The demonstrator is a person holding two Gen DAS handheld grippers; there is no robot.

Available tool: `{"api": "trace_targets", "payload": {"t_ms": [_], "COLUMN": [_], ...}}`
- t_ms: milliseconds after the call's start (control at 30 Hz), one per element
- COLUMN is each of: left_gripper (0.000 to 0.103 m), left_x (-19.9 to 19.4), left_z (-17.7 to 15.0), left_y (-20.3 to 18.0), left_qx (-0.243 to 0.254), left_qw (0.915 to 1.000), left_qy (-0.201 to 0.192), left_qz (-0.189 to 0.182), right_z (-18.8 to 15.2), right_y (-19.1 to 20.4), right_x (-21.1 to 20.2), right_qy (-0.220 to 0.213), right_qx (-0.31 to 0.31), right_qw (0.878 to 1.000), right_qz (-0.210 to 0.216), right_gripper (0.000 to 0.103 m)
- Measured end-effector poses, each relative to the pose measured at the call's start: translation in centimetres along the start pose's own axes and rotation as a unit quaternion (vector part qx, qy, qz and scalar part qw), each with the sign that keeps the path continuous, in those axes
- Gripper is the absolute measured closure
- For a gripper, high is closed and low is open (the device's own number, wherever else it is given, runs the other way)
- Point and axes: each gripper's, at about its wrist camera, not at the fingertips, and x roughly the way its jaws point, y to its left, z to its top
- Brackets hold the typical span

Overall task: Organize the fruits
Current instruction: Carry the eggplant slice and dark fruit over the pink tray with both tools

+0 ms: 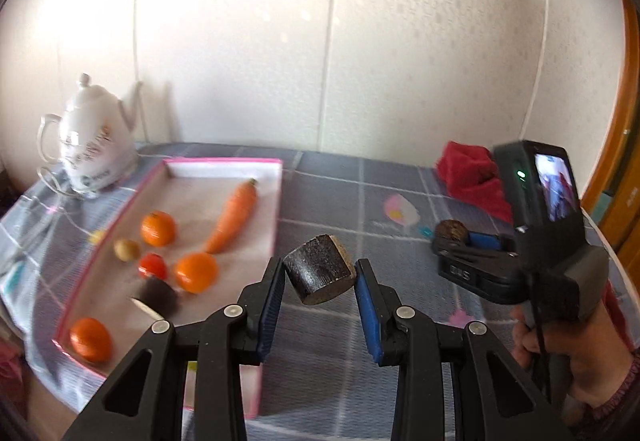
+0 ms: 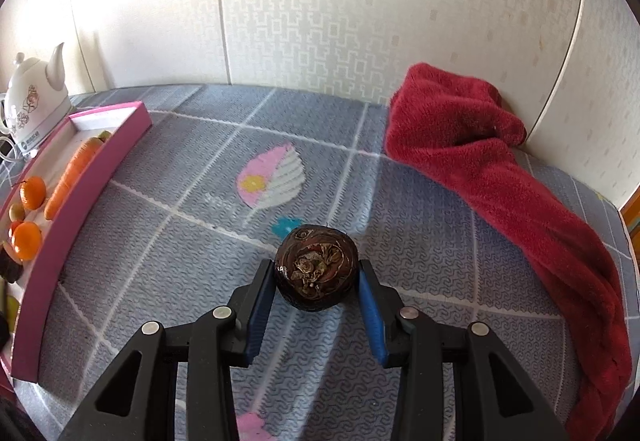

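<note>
My left gripper (image 1: pixel 320 283) is shut on a dark brown cut fruit piece (image 1: pixel 320 269), held above the cloth beside the pink tray (image 1: pixel 276 201). The tray holds a carrot (image 1: pixel 234 217), three oranges (image 1: pixel 158 228), a small red fruit (image 1: pixel 152 265), a small yellowish fruit (image 1: pixel 126 249) and another dark cut piece (image 1: pixel 156 295). My right gripper (image 2: pixel 316 281) is shut on a dark round fruit (image 2: pixel 316 267) low over the cloth; it also shows in the left wrist view (image 1: pixel 454 237).
A white teapot (image 1: pixel 94 145) stands behind the tray at the back left. A red towel (image 2: pixel 500 177) lies along the right side by the wall. A grey checked cloth (image 2: pixel 200 201) covers the table.
</note>
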Motion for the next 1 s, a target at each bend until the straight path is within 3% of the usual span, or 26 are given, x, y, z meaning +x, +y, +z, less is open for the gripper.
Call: {"api": "trace_targets", "payload": {"t_ms": [300,500,833,1000], "left_gripper": [0.067,0.067,0.067,0.067], "left_x": [-0.3,0.8,2.1,2.2], "left_z": [2.4,1.7,0.2,0.1], "left_y": [6.4,10.3,14.5,14.8], "left_qx": [-0.04,-0.087,-0.14,-0.14], "left_qw": [0.9973,0.9931,0.9825,0.9811], "left_qy": [-0.021,-0.011,0.013,0.015], "left_qz": [0.058,0.078,0.123,0.132], "right_z": [0.5,0.9,0.2,0.2], "right_y": [3.5,7.0,12.9,15.0], "right_x": [-2.7,-5.8,-7.9,-9.3], "right_qy": [-0.04,-0.099,-0.145,-0.164], "right_qx": [-0.024,-0.055,-0.109,-0.116], "right_qw": [0.999,0.993,0.983,0.979], "right_qz": [0.012,0.012,0.026,0.044], "right_gripper": [0.062,0.062,0.062,0.062]}}
